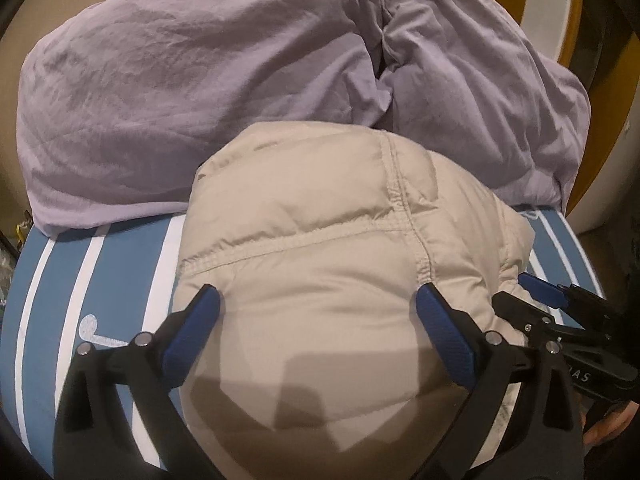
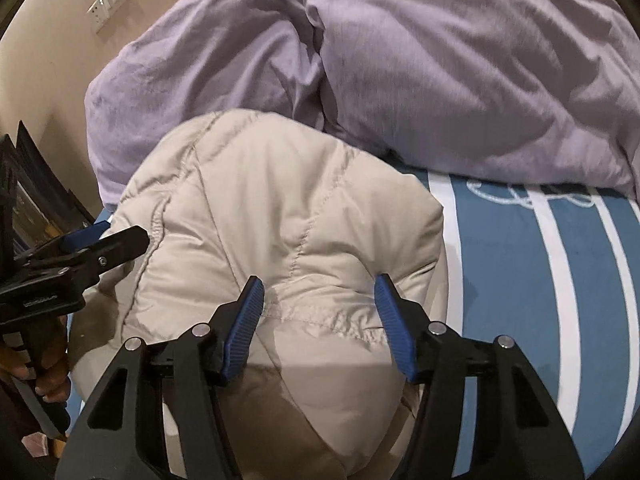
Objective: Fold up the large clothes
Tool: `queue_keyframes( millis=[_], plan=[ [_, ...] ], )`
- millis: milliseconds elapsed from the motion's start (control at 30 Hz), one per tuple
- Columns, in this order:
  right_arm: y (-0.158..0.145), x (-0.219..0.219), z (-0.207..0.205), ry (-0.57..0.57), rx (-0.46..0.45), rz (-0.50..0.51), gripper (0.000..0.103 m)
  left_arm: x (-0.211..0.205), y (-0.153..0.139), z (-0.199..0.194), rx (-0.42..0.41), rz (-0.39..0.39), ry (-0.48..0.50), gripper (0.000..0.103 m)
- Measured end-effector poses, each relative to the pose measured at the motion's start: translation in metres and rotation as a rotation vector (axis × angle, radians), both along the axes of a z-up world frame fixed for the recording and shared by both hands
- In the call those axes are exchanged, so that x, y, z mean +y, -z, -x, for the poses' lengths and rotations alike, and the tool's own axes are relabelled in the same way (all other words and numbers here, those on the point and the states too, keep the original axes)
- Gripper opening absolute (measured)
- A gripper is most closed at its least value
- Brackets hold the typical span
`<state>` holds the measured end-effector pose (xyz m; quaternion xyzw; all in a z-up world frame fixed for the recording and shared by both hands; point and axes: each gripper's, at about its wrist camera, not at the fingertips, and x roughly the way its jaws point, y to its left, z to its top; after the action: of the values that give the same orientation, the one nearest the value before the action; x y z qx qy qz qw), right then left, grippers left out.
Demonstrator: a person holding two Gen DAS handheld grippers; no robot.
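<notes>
A beige quilted puffer jacket (image 1: pixel 320 216) lies bunched on the blue and white striped bed sheet (image 1: pixel 120 264). My left gripper (image 1: pixel 318 300) straddles its near bulk with the jaws spread wide, and smooth fabric fills the gap. From the right wrist view the same jacket (image 2: pixel 280 200) runs forward from my right gripper (image 2: pixel 318 292). The blue pads (image 2: pixel 244 320) of that gripper press a wrinkled, seamed fold between them. The right gripper (image 1: pixel 536 300) also shows at the jacket's right edge, and the left gripper (image 2: pixel 116 236) at its left edge.
A crumpled lavender duvet (image 1: pixel 200 72) is heaped just behind the jacket across the bed. A beige wall with a switch plate (image 2: pixel 110 2) lies far left, with dark framed items (image 2: pixel 36 200) below it. A hand (image 2: pixel 48 376) holds the left tool.
</notes>
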<state>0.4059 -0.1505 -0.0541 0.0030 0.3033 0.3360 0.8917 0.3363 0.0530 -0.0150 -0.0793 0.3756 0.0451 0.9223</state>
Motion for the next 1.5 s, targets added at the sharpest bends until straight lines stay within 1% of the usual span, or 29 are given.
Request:
queue_keyframes(
  millis=[200, 300, 367, 433, 500, 567, 633, 700, 800, 900, 1033, 1233, 1500],
  plan=[
    [0.016, 0.001, -0.003, 0.02, 0.004, -0.02, 0.06, -0.006, 0.012, -0.004, 0.005, -0.026, -0.009, 0.101],
    [0.012, 0.003, -0.001, 0.03, 0.004, -0.005, 0.06, -0.005, 0.009, -0.003, 0.011, -0.026, -0.02, 0.101],
    [0.008, 0.0, 0.002, 0.037, 0.004, -0.005, 0.063, -0.002, 0.004, 0.004, 0.0, -0.015, -0.037, 0.101],
    [0.003, -0.005, 0.007, 0.054, 0.001, 0.0, 0.071, 0.001, 0.001, 0.014, -0.013, -0.01, -0.057, 0.101],
    [0.001, -0.01, 0.011, 0.07, 0.0, 0.0, 0.085, 0.004, -0.001, 0.022, -0.019, -0.002, -0.072, 0.101],
    [-0.001, -0.015, 0.017, 0.082, 0.002, -0.002, 0.088, 0.006, -0.003, 0.032, -0.023, 0.012, -0.081, 0.101],
    [-0.004, -0.02, 0.025, 0.085, 0.006, -0.001, 0.094, 0.009, -0.006, 0.044, -0.029, 0.023, -0.092, 0.101],
    [-0.007, -0.024, 0.034, 0.086, -0.005, 0.006, 0.102, 0.009, -0.008, 0.055, -0.031, 0.03, -0.099, 0.101],
    [-0.012, -0.025, 0.049, 0.088, -0.027, 0.045, 0.102, 0.007, -0.013, 0.072, -0.042, 0.029, -0.101, 0.101],
    [-0.013, -0.029, 0.065, 0.096, -0.023, 0.075, 0.102, 0.004, -0.019, 0.092, -0.055, 0.013, -0.099, 0.101],
    [-0.008, -0.038, 0.085, 0.096, 0.003, 0.067, 0.102, 0.002, -0.019, 0.118, -0.06, 0.031, -0.097, 0.101],
    [0.007, -0.047, 0.115, 0.088, 0.07, 0.063, 0.102, -0.005, -0.015, 0.152, -0.048, 0.068, -0.077, 0.101],
    [0.015, -0.051, 0.143, 0.091, 0.102, 0.068, 0.102, -0.013, -0.006, 0.178, -0.021, 0.098, -0.069, 0.101]
  ],
)
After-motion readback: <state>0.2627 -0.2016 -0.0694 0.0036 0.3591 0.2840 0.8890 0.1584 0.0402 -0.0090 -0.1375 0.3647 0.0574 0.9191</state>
